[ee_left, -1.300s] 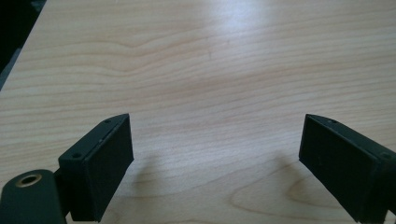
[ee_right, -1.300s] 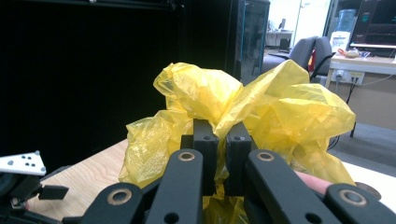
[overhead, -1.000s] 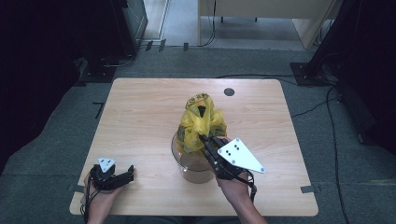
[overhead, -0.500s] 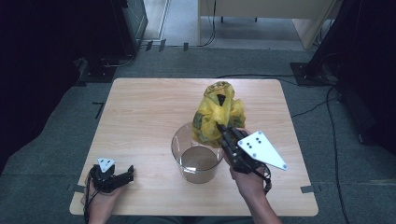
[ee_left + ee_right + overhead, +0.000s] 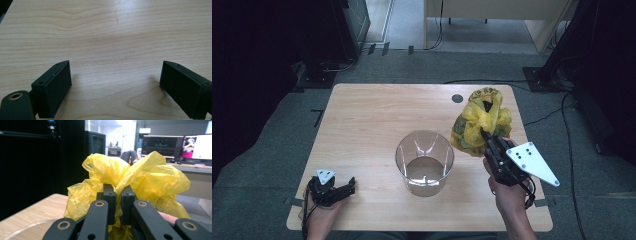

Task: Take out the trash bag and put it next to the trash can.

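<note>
A crumpled yellow plastic bag [image 5: 479,125] hangs over the right side of the wooden table [image 5: 377,115], pinched near its gathered top by my right gripper [image 5: 486,134]. In the right gripper view the bag [image 5: 150,177] bulges above and around the two black jaws, which are shut on a fold of it at my right gripper [image 5: 117,192]. A clear round container [image 5: 424,162] stands upright at the table's front middle, to the left of the bag. My left gripper [image 5: 346,186] rests at the front left corner; its jaws stand wide apart over bare wood at my left gripper [image 5: 115,82].
A small dark round hole [image 5: 457,98] marks the table's far right part. Grey carpet with cables [image 5: 562,110] surrounds the table. Dark equipment [image 5: 287,40] stands at the back left, and monitors [image 5: 175,145] show behind the bag in the right gripper view.
My right gripper has carried the yellow bag up out of the clear container and off to the right. The left gripper has stayed put.
</note>
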Available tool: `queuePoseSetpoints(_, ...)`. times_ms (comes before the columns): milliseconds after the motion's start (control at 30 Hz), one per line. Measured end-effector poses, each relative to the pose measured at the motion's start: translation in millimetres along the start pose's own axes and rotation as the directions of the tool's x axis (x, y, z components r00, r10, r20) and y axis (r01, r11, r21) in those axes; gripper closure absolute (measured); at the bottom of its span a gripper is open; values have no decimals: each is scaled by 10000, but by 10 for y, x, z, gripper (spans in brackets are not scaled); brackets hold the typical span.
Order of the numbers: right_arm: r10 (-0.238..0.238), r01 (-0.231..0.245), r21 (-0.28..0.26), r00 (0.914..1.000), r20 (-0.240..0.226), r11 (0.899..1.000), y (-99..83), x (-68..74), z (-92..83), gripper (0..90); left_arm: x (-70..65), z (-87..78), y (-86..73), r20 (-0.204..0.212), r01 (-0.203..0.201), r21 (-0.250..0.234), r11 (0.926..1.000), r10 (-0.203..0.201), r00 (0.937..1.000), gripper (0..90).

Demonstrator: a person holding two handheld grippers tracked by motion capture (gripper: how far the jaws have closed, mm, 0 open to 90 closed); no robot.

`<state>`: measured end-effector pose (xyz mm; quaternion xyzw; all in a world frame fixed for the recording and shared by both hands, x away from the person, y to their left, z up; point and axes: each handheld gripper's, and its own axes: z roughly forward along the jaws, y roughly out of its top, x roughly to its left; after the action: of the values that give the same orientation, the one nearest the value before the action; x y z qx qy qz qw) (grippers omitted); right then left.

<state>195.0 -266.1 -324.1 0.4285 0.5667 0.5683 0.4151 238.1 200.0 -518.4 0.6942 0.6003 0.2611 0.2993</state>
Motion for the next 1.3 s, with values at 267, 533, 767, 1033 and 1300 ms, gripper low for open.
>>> queuePoseSetpoints(267,306,-324,493,9989,368,9983,-304,-141,87,872,0,1,1,-6,3,-6,10000,-3,10000,95)
queuePoseSetpoints(533,658,-746,1077,9943,836,9914,-695,-234,227,872,0,1,1,1,6,-7,10000,-6,10000,95)
queuePoseSetpoints(767,852,-948,1468,9939,701,9846,-980,-161,435,872,0,1,1,1,4,-3,10000,-4,10000,95)
queuePoseSetpoints(1033,1133,-1121,906,9935,-88,9896,-1089,-9,719,865,1,10,8,8,18,-22,10000,-18,10000,95)
queuePoseSetpoints(1300,1728,-1624,1500,9832,-590,9753,-1275,27,940,864,2,11,9,6,18,-23,10000,-18,10000,95)
